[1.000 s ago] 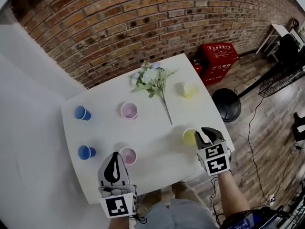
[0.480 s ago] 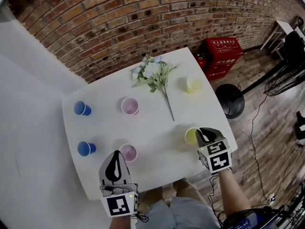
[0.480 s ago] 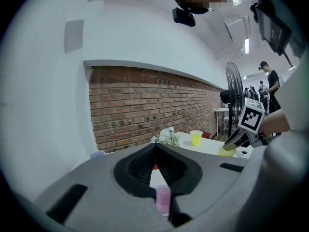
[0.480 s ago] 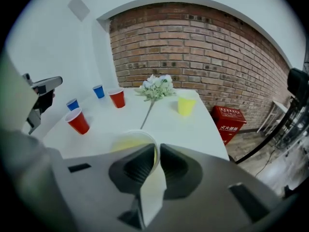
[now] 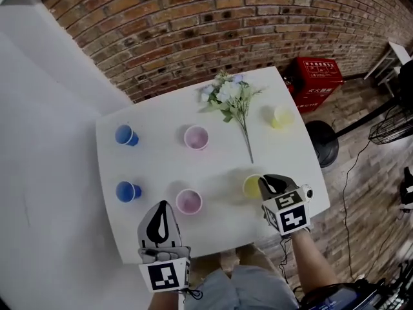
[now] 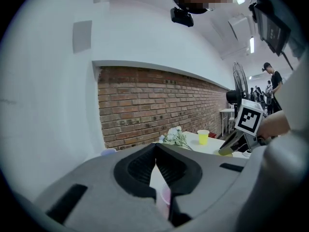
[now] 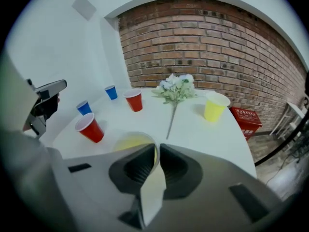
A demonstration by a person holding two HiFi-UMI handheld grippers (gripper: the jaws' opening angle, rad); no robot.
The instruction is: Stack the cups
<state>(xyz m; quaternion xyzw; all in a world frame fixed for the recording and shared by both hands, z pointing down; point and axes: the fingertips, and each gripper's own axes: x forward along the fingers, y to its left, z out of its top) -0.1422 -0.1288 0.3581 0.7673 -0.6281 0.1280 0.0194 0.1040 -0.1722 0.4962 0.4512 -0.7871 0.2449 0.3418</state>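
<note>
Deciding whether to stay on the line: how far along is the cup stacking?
Nothing stacked yet: the far yellow cup, far pink cup and two blue cups stand alone. In hand: the right tool has just been closing its jaws on the near yellow cup, its wall between them. The left tool hovers shut beside the near pink cup. Left: all the stacking.

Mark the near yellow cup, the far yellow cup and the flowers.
near yellow cup [image 5: 250, 187]: head view, on the cup's yellow inside.
far yellow cup [image 7: 215, 109]: right gripper view, on its side wall.
flowers [image 5: 231, 95]: head view, on the blossoms at the head of the bunch.
</note>
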